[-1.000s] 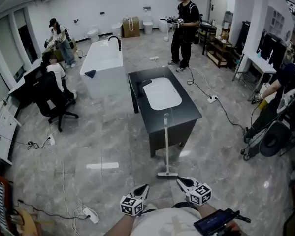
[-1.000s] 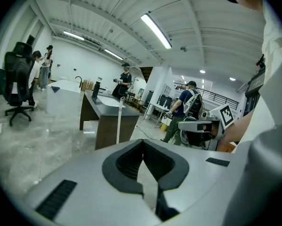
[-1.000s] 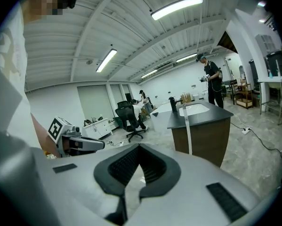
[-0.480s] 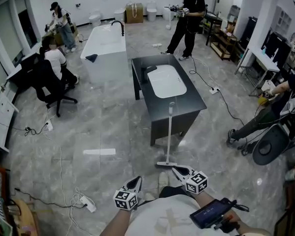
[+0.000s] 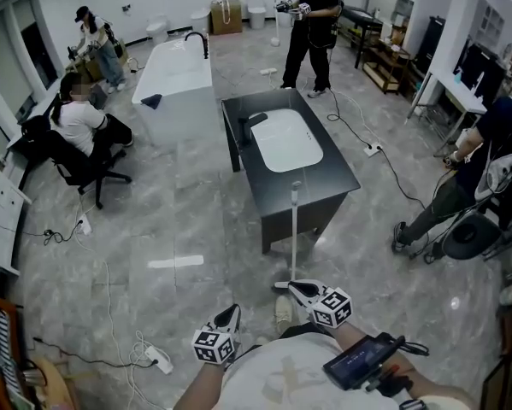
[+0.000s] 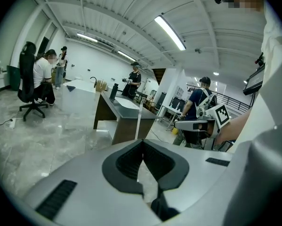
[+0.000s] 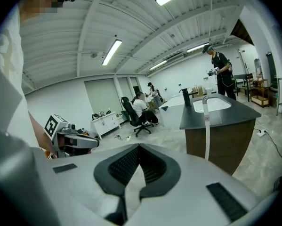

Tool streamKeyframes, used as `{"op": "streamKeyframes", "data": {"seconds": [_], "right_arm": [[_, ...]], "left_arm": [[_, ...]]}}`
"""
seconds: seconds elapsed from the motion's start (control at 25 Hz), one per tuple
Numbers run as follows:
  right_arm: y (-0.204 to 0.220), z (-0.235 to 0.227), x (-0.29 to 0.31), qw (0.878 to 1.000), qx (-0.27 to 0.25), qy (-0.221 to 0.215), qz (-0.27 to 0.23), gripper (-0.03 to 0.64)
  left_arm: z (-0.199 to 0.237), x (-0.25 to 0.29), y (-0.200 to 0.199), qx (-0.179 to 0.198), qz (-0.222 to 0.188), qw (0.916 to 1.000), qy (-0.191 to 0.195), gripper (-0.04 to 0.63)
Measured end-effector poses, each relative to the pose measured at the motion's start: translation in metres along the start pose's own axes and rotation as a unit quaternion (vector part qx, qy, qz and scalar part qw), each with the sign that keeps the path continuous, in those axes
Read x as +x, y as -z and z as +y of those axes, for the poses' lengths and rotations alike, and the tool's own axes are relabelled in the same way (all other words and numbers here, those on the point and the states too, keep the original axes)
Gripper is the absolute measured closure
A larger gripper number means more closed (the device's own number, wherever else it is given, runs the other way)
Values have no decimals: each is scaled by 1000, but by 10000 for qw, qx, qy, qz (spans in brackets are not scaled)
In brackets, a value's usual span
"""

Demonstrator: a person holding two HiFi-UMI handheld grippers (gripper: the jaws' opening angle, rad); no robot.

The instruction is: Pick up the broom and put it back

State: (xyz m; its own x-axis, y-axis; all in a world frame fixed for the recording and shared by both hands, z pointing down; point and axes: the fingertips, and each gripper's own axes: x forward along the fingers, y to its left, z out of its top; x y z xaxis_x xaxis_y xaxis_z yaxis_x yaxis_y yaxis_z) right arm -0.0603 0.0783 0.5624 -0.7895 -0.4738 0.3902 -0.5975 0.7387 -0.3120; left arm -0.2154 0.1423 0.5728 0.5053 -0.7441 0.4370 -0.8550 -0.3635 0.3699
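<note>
The left gripper point(image 5: 231, 313), grey-bodied with a marker cube, rides low at the person's waist. Its jaws are pressed together with nothing between them, as the left gripper view confirms point(image 6: 141, 142). Just right of it stands the white long-handled broom point(image 5: 296, 229), upright, its handle leaning on the front edge of the dark cabinet with the white inset basin point(image 5: 332, 182) and its flat head on the grey marble floor. The right gripper point(image 5: 294, 286) is likewise closed and empty, and its tips now lie just beside the broom head. The right gripper view shows the handle point(image 7: 206, 126) ahead and to the right of the jaw line. Against the frame one second back, the person has walked toward the cabinet: both grippers sit nearer the broom, and the floor gap ahead of the right one has closed. The broom itself has not moved. Judgement: the approach is nearly done, and no grasp has begun. Either gripper must open before it can take the handle.
</note>
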Motion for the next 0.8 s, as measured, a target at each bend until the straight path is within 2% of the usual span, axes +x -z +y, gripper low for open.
{"op": "streamKeyframes", "data": {"seconds": [0.4, 0.8], "right_arm": [[-7, -57, 25, 9995, 215, 185, 149, 600], [-11, -114, 51, 9982, 326, 356, 347, 600]], "left_arm": [[7, 50, -33, 134, 233, 9994, 239, 583], [14, 86, -55, 113, 368, 9989, 262, 583]]}}
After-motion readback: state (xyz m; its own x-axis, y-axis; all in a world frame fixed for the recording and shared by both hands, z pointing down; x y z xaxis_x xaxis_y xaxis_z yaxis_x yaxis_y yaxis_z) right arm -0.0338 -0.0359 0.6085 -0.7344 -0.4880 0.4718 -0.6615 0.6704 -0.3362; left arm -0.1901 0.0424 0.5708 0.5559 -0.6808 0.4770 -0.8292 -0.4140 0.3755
